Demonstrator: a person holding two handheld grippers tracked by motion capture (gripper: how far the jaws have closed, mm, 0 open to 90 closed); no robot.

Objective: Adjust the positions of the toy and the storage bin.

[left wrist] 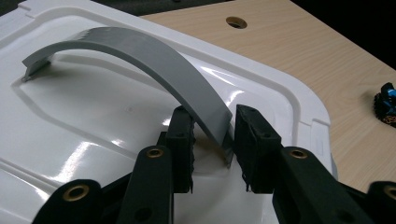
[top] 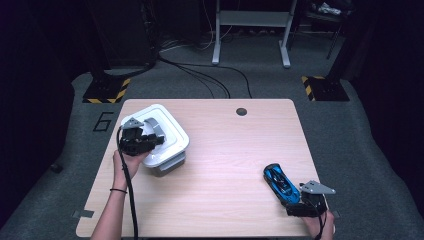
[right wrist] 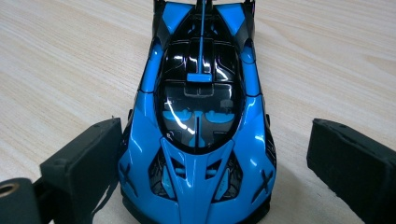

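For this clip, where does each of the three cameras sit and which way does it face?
High view: above the person's edge of the table, looking forward and down; both forearms, left gripper and right gripper show.
Left gripper view: rides on the left gripper, looking along its jaws, shut on the grey handle of the white box lid.
Right gripper view: rides on the right gripper, looking at the blue toy car between open jaws.
Shared: high and left gripper views both show the box and the car.

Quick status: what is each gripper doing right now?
Left gripper: shut on the grey handle of the white lid.
Right gripper: open around the blue toy car.
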